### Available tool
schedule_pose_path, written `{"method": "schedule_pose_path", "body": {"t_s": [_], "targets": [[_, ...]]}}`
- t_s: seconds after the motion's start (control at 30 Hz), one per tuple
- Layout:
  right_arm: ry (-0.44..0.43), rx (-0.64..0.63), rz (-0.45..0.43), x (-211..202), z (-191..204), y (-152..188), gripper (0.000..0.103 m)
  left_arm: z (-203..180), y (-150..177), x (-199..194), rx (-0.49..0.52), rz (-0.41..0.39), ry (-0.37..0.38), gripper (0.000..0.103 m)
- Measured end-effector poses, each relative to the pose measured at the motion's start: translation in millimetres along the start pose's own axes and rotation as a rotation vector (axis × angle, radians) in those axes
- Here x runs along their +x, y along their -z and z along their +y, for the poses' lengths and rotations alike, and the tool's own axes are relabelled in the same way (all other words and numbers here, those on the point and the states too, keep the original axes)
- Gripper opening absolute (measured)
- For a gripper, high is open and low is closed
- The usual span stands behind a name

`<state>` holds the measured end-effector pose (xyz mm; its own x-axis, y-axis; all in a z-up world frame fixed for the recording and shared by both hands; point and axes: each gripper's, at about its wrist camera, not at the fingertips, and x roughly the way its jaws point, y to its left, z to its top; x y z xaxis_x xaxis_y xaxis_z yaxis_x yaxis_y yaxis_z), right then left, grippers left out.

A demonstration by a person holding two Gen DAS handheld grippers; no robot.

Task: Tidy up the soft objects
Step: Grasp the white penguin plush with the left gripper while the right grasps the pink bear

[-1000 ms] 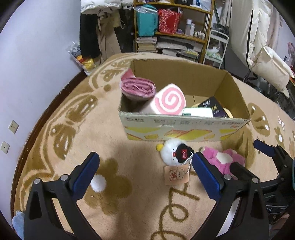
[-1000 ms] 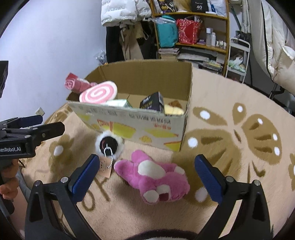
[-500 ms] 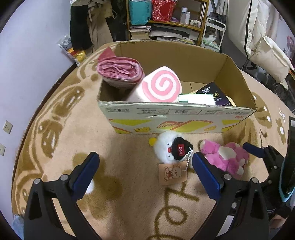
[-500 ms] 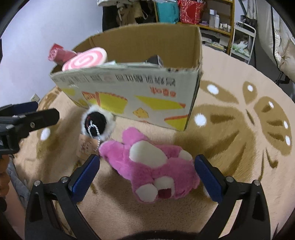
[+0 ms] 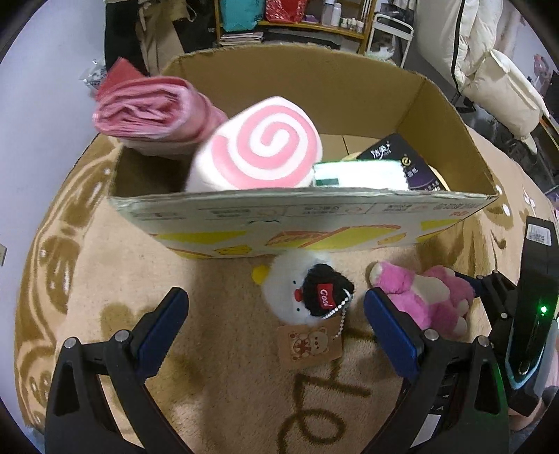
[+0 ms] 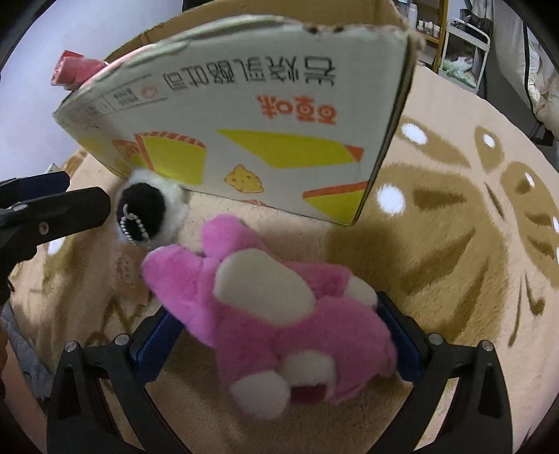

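A pink plush bear (image 6: pixel 279 314) lies on the beige rug, between the open fingers of my right gripper (image 6: pixel 276 335); it also shows in the left wrist view (image 5: pixel 426 297). A white plush with a black cap and a paper tag (image 5: pixel 307 293) lies in front of the cardboard box (image 5: pixel 300 223), just ahead of my open, empty left gripper (image 5: pixel 276 324). The plush also shows in the right wrist view (image 6: pixel 150 213). In the box sit a pink swirl roll cushion (image 5: pixel 258 153) and a rolled pink cloth (image 5: pixel 153 111).
The box also holds a dark tissue pack (image 5: pixel 401 160) and a green-white pack (image 5: pixel 356 173). Its printed front wall (image 6: pixel 244 115) stands close ahead of the right gripper. Shelves (image 5: pixel 297 21) and a white cushion (image 5: pixel 503 90) stand behind. The left gripper's finger (image 6: pixel 52 213) shows at left.
Both grippers moved forward and down towards the toys. The pink bear now lies between the right gripper's fingers. The white plush is nearer the left gripper.
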<state>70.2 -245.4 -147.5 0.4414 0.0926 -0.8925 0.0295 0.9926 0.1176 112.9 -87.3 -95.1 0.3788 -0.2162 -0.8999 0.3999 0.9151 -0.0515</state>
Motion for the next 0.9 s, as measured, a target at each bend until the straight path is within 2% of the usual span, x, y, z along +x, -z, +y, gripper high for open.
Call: {"method": "schedule_pose_path", "body": {"t_s": [0.23, 0.37, 0.57, 0.67, 0.8, 0.9], "targets": [[-0.014, 0.033, -0.032, -3.0, -5.9, -7.7, 0.103, -4.9, -7.0, 17.4, 0.006, 0.03, 0.009, 0.1], [-0.014, 0.055, -0.039, -4.3, -12.3, -9.8, 0.096, -6.1, -8.0, 30.6, 0.005, 0.061, 0.002, 0.1], [-0.005, 0.043, -0.041, -4.0, -11.9, -8.0, 0.094, -8.9, -9.3, 46.0, -0.001, 0.085, -0.015, 0.099], [-0.01, 0.049, -0.043, -2.1, -9.7, -6.0, 0.094, -6.7, -12.6, 52.2, 0.007, 0.098, -0.017, 0.094], [-0.012, 0.048, -0.044, -1.7, -13.3, -2.4, 0.094, -5.7, -11.9, 59.7, -0.004, 0.116, 0.0, 0.08], [-0.012, 0.043, -0.045, -2.0, -13.8, -1.7, 0.093, -7.5, -12.4, 61.0, 0.019, 0.109, -0.011, 0.078]]}}
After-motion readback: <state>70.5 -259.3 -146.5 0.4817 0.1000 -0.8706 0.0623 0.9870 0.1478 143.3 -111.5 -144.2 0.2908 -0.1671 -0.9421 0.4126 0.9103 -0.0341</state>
